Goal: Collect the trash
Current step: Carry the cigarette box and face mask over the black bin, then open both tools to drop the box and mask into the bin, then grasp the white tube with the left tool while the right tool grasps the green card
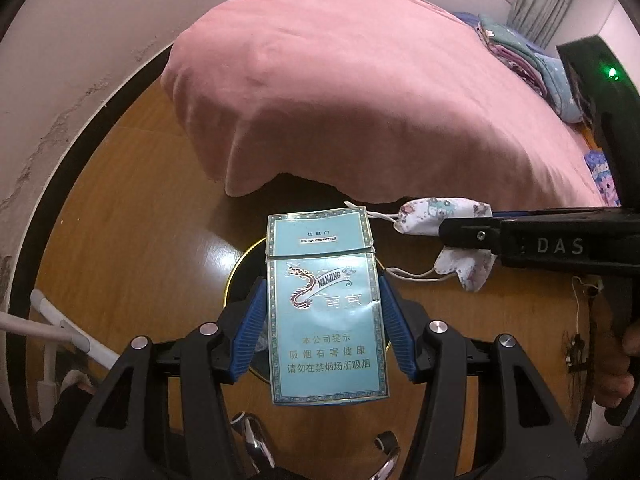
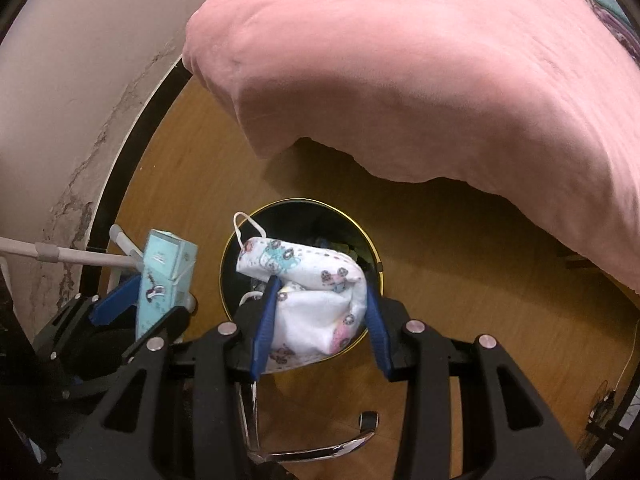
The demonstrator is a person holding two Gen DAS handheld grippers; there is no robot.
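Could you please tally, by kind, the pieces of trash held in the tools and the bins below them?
Cigarette packs: 1, the light blue pack in the left tool.
Face masks: 1, the patterned mask in the right tool.
Trash bins: 1, the black bin with a gold rim.
Total: 3

The trash bin (image 2: 374, 246) stands on the floor (image 2: 460, 248), just in front of the bed (image 2: 420, 80). Above the bin's opening hangs the face mask (image 2: 316, 300), clamped in the right claw (image 2: 320, 320). Left of the bin, the left claw (image 2: 160, 300) holds the cigarette pack (image 2: 162, 280) upright. Further left of the bin the wall (image 2: 60, 100) rises. In the left wrist view the pack (image 1: 326, 308) covers most of the bin (image 1: 240, 268), with the mask (image 1: 440, 216) to its right.
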